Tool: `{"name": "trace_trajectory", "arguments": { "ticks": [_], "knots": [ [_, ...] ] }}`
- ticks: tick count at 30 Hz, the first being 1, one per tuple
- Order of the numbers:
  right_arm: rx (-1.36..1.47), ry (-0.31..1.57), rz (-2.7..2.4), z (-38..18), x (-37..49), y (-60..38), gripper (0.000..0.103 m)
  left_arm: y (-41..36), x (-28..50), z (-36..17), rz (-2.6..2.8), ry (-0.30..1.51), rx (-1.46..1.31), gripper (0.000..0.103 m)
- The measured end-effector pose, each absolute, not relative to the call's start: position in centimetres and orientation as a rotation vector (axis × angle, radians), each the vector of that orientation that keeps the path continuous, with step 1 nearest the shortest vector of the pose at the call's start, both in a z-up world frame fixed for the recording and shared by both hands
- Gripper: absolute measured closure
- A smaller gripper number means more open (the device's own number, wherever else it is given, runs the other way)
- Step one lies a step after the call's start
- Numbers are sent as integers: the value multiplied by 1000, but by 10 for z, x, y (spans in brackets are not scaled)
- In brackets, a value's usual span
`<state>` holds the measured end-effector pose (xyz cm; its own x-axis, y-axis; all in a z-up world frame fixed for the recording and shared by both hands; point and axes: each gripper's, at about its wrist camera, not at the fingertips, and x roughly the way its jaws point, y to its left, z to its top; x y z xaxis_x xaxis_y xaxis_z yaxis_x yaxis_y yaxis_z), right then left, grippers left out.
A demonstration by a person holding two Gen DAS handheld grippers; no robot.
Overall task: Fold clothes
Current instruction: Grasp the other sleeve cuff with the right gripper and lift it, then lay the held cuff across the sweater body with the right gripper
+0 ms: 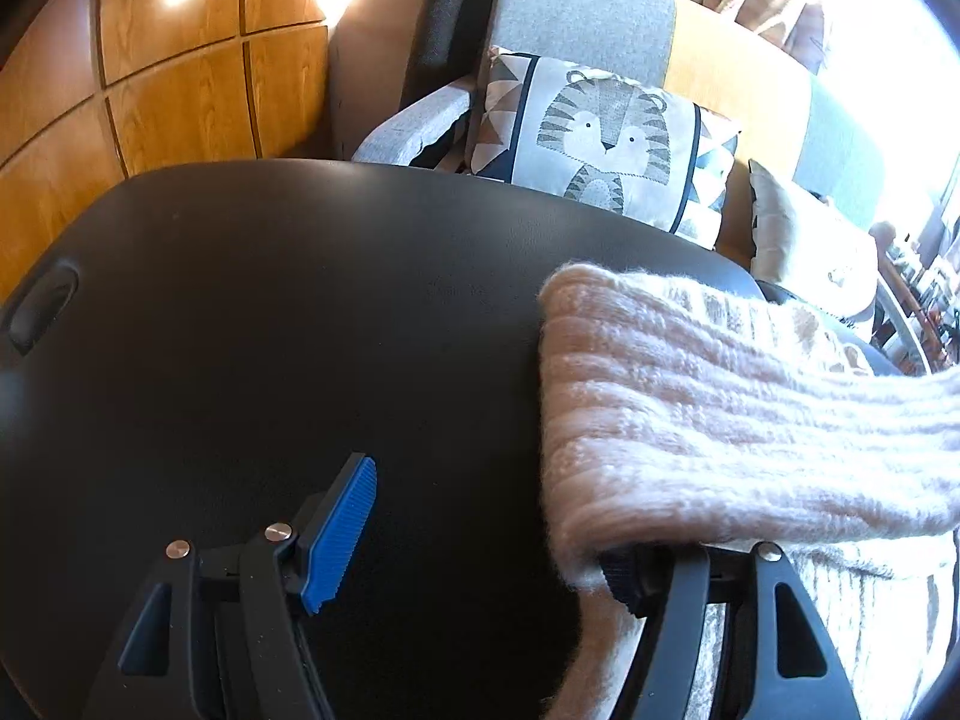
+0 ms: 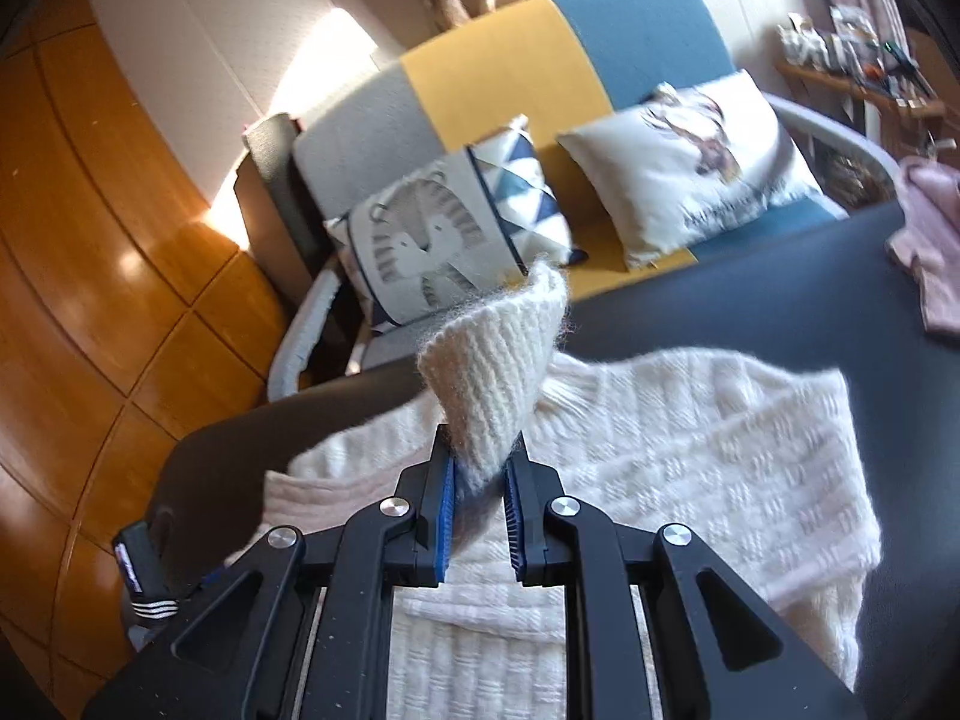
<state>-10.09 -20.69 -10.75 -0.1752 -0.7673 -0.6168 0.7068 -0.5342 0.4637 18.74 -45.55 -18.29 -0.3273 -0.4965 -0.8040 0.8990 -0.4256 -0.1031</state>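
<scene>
A cream knitted sweater lies on the black table. My right gripper is shut on a ribbed edge of the sweater, which stands up folded above the pads. In the left wrist view a ribbed sleeve of the sweater stretches in from the right and drapes over my right finger, hiding its pad. My left gripper stands open over the bare table, with its blue left pad clear and nothing between the fingers.
A pink garment lies at the table's far right corner. Behind the table stands a grey, yellow and blue sofa with a tiger cushion and a white cushion. Wooden floor lies to the left.
</scene>
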Motion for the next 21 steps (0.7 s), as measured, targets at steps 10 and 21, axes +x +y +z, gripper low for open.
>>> {"name": "trace_trajectory", "arguments": {
  "ticks": [10,21],
  "knots": [
    [1146,-136,-1852,-157,-120,-186,87,-437,186,-183,-1877,636,916,33],
    [1223,-129,-1852,-189,-129,-176,78,-431,185,-190,-1864,628,936,33]
  ]
}}
